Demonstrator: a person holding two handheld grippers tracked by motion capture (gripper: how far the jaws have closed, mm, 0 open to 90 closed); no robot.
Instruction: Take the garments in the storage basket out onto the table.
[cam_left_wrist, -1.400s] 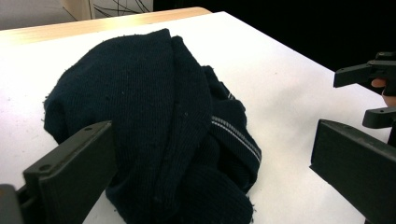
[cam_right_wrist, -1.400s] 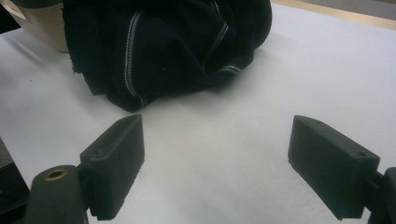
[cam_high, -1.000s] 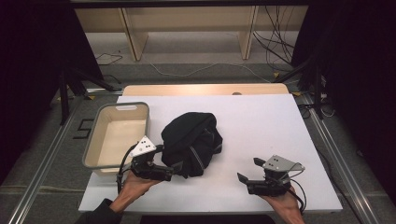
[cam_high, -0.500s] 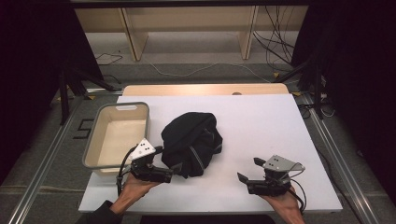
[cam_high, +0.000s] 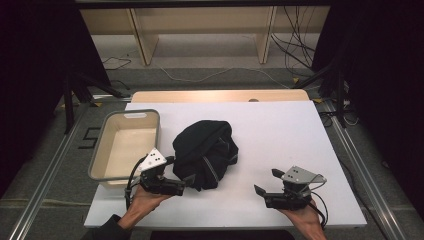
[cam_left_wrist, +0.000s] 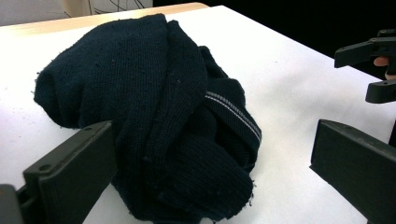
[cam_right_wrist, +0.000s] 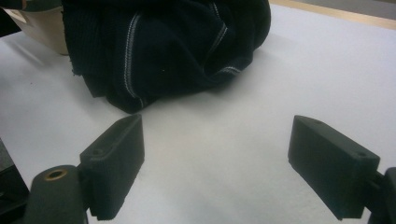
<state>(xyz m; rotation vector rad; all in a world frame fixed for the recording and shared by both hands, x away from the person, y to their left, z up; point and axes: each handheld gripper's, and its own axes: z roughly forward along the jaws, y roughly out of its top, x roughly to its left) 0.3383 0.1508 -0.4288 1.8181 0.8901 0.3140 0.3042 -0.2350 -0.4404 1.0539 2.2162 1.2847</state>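
Sweater (cam_high: 205, 152): I see it bunched mid-counter (cam_high: 280, 130), beside the bin (cam_high: 129, 145).
Left tongs (cam_high: 176, 187): spread wide at its near edge, gripping nothing.
Right tongs (cam_high: 262, 186): agape, well apart from the sweater.
Risk: I judge a shallow bite catches one loose fold, so the heap unrolls and drags.

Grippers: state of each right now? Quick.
Left gripper: open, holding nothing, jaws spread at the near edge of the dark knit garment.
Right gripper: open, holding nothing, over bare white table.
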